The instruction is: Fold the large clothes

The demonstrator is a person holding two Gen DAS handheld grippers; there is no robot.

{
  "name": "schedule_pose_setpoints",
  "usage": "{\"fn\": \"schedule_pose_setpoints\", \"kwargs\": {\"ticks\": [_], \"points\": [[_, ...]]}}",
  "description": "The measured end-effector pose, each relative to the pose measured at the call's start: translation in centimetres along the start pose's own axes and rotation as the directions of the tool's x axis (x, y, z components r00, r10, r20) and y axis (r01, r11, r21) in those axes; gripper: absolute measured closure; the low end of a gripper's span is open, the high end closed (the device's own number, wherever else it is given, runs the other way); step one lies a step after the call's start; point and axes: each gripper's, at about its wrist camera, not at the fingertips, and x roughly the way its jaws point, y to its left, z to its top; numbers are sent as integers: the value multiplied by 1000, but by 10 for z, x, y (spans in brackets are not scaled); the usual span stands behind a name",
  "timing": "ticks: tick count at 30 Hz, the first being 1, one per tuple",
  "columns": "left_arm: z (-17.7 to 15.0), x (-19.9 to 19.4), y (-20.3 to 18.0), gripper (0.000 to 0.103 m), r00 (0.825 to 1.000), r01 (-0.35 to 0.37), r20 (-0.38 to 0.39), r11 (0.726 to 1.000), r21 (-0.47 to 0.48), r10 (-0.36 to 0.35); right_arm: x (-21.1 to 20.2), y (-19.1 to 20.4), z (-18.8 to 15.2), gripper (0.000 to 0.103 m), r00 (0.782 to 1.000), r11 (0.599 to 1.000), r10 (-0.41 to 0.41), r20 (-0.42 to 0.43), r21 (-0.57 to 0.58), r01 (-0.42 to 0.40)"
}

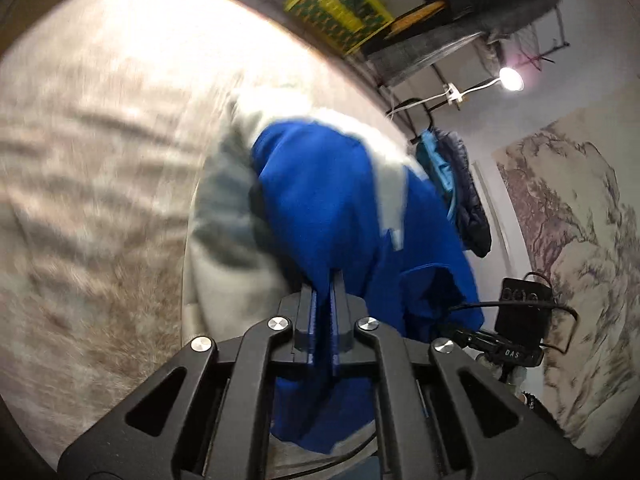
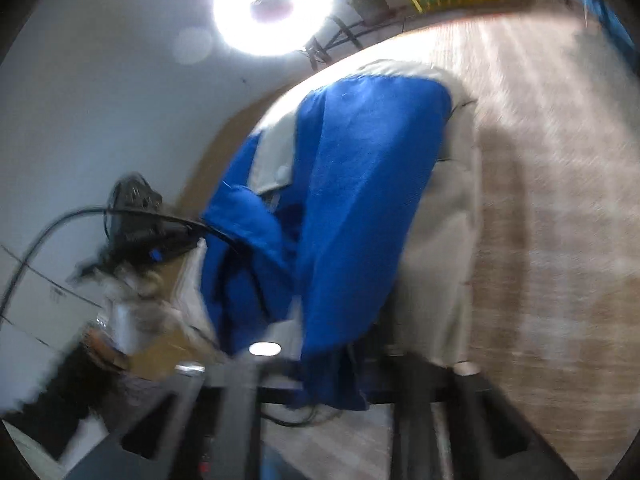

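The left gripper (image 1: 323,280) is clamped tight on a fold of the blue and cream garment (image 1: 340,216), with blue cloth pinched between its two closed fingers. The right gripper (image 2: 352,360) is blurred and its fingers are buried under the same cloth, so whether it grips the fabric cannot be told, though blue fabric drapes straight over it. The garment hangs bunched between the two tools, lifted above a pale, shaggy beige surface (image 1: 100,160), its cream panels trailing down towards that surface. In the left view the other tool's camera body (image 1: 520,312) and cable show just beyond the cloth. Both views are streaked with motion blur.

Judged from this, the step in hand is carrying a held edge across to make a fold. Doing it well likely means keeping both grips level and apart, so the edge stays taut, and lowering the cloth flat rather than letting the bunched middle drop first. A bright lamp (image 2: 272,4) shines above.
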Motion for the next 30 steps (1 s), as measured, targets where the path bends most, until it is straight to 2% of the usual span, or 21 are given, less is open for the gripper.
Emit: {"fn": "schedule_pose_setpoints", "kwargs": {"ticks": [1, 2, 4, 6, 7, 8, 10, 12, 14, 18, 20, 21, 22, 24, 26, 28, 30], "points": [[5, -14, -8, 102, 999, 6, 31, 1000, 9, -6, -2, 1, 1, 100, 999, 999, 43, 11, 19, -44], [8, -25, -14, 102, 998, 12, 61, 1000, 14, -13, -9, 7, 2, 101, 989, 988, 143, 37, 48, -145], [13, -40, -19, 102, 994, 10, 107, 999, 31, -13, -21, 20, -3, 101, 970, 971, 233, 69, 37, -236], [13, -43, -17, 102, 993, -48, 113, 997, 59, 42, -29, 27, -8, 102, 960, 963, 268, 80, 8, -269], [8, -36, -10, 102, 994, -71, 84, 996, 48, 67, -26, 22, -14, 103, 963, 964, 263, 64, 24, -265], [4, -27, -4, 102, 995, -89, 53, 995, 38, 87, -21, 14, -18, 103, 972, 972, 230, 42, 45, -232], [-13, 0, 8, 102, 986, -162, -31, 986, 50, 163, -5, -7, -26, 103, 994, 990, 106, -19, 97, -104], [-27, 15, 12, 102, 979, -188, -68, 980, 70, 193, 2, -25, -34, 103, 999, 992, 12, -51, 129, -5], [-32, 16, 8, 102, 977, -196, -63, 976, 98, 203, -2, -29, -39, 103, 999, 993, -11, -51, 118, 17], [-35, 8, -1, 102, 973, -215, -50, 966, 142, 224, -7, -10, -39, 103, 993, 994, -105, -56, -5, 105], [-35, 0, -8, 102, 970, -229, -43, 960, 160, 238, -6, 2, -36, 97, 989, 990, -131, -69, -67, 126], [-33, -5, -13, 102, 969, -236, -32, 956, 172, 245, -4, 11, -35, 91, 986, 986, -146, -77, -98, 138], [-35, -9, -17, 102, 969, -241, -17, 953, 185, 248, -10, 18, -37, 65, 984, 980, -162, -81, -128, 151], [-29, -20, -26, 102, 966, -255, 21, 941, 221, 257, -23, 24, -39, 54, 987, 978, -157, -42, -149, 149], [-20, -19, -29, 97, 971, -237, 36, 950, 202, 235, -36, 20, -37, 53, 993, 984, -115, -16, -136, 112], [-8, -16, -20, 79, 980, -199, 33, 971, 134, 197, -44, 10, -29, 46, 996, 991, -92, 24, -100, 94], [8, -5, -9, 64, 991, -136, 12, 989, 58, 135, -50, -8, -16, 44, 996, 998, -59, 65, -29, 61]]}}
